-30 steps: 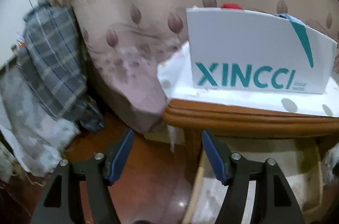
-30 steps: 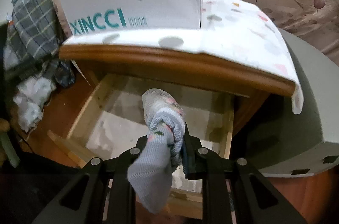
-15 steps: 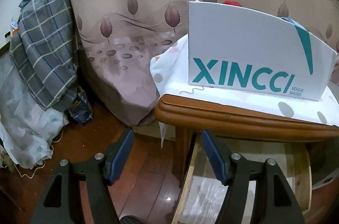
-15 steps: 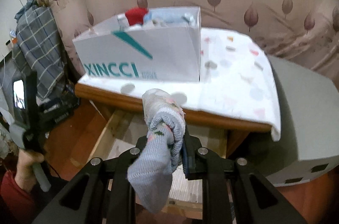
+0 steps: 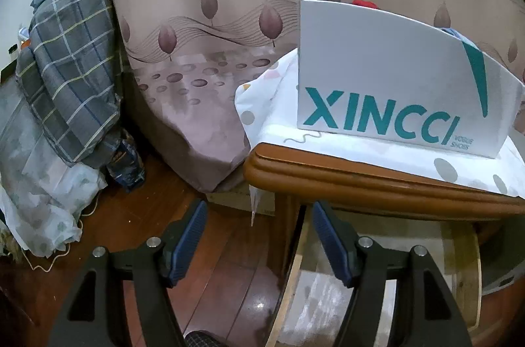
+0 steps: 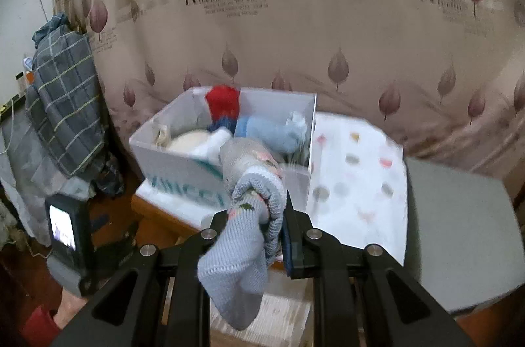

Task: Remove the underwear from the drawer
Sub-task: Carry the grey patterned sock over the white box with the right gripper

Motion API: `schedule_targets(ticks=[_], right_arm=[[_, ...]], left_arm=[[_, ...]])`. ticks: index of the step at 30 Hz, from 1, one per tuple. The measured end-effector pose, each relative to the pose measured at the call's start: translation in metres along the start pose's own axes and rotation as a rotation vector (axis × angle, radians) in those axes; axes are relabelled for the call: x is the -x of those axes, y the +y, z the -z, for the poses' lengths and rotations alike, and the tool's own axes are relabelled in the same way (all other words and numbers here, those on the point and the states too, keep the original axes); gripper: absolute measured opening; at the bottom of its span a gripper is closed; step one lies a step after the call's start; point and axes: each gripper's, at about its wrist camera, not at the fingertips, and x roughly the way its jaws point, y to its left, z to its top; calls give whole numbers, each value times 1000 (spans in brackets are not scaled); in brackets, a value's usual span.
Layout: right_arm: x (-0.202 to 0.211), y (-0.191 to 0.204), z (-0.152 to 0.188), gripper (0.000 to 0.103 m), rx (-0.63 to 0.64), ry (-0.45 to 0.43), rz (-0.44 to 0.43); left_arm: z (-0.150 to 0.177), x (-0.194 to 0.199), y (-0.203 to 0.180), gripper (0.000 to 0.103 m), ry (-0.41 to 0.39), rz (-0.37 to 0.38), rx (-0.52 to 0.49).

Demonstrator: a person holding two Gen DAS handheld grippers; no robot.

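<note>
Your right tool [image 6: 259,235] is clamped on the underwear [image 6: 244,235], a grey-blue knitted piece with small patterns. It bunches above the fingers and droops below them at 6 o'clock. It hangs in the air, above the front edge of the table [image 6: 157,212], with the white box [image 6: 183,173] right behind it at 12 o'clock.

Inside that box you've got a red knit [image 6: 223,106], a light blue piece [image 6: 269,130] and something cream [image 6: 190,143], all packed together. The box sits on a white dotted cloth [image 6: 354,183] spread over the tabletop. This view is a bit blurred.

Your left tool [image 5: 257,240] is open, blue pads [image 5: 188,243] wide apart, gripping nothing. It points at the table's left corner [image 5: 262,160]. Below the wooden edge, at 5 o'clock, you see the open drawer [image 5: 292,275], pale lining showing inside. The box reads XINCCI in teal, standing at 2 o'clock.

Around the room: a beige curtain [image 5: 229,2] with leaf prints fills the back, draping down onto a bulge at 10 o'clock from the table. A grey plaid cloth [image 5: 72,68] hangs at 9 o'clock over pale sheeting. The floor [image 5: 213,281] is dark glossy wood. In the right view a grey surface [image 6: 459,232] sits at 3 o'clock beside the table, and at 8 o'clock you can see your left tool's body with a small lit screen [image 6: 62,227].
</note>
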Motion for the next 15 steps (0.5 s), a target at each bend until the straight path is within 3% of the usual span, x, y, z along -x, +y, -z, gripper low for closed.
schedule_targets(ticks=[7,15], right_arm=[[-18,13,-43,18,52,-18,10],[-71,42,-71,18,102,16,-7]], left_arm=[[-2,-5,10,69,27,-6,44],[-3,-8,21,69,36,-24,75]])
